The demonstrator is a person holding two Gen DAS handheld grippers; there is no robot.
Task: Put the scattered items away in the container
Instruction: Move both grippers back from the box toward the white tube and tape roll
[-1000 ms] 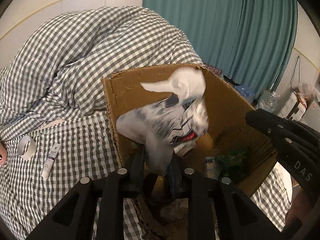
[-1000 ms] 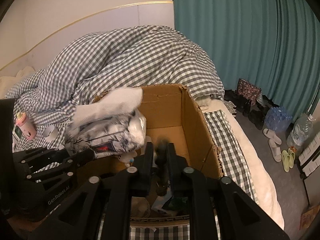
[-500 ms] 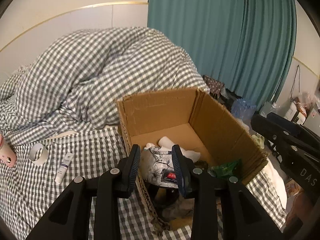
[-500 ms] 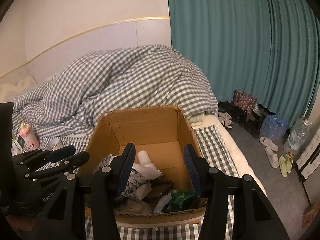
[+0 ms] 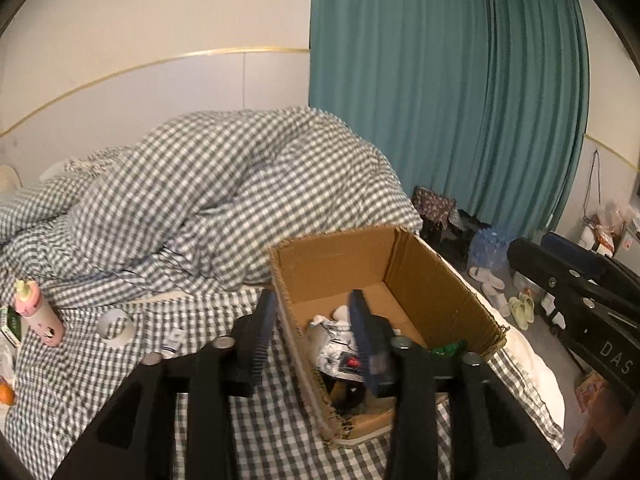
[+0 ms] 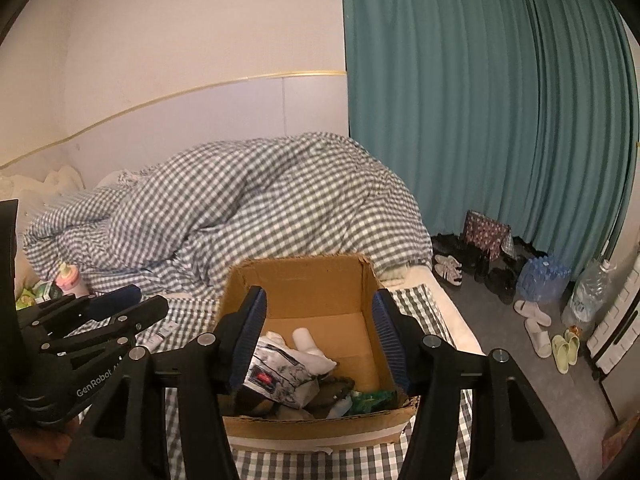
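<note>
Both hand-held grippers hung empty above an open cardboard box (image 6: 308, 292) on a bed. The left hand-held gripper (image 5: 312, 332) was partly spread, its jaws opening, with nothing between them; one blue-padded finger stood outside the box's near wall and the other over its inside. The right hand-held gripper (image 6: 320, 340) was likewise widening, its jaws framing the box's mouth without touching it, nothing gripped.

Inside the box lay a white and grey printed cloth bundle (image 6: 280, 368) with a small red label, unreadable; white socks (image 6: 308, 342) beside it; and a green packet (image 6: 372, 396) by the front wall.

The bed wore a grey gingham sheet (image 5: 80, 368), and a heaped gingham duvet (image 6: 248, 208) lay behind the box. Still scattered on the sheet, well apart from the box, were a pink bottle (image 5: 38, 312), a roll of tape (image 5: 116, 328) and a small white tube (image 5: 174, 340).

Teal curtains (image 6: 480, 100) covered the far wall. Below them on the grey floor were shoes and slippers (image 6: 536, 324), a pack of water bottles (image 6: 540, 280) and a patterned bag (image 6: 486, 234).

"GenRobot" read on the left gripper's body in the right wrist view, and "DAS" on the right gripper's body in the left wrist view.
</note>
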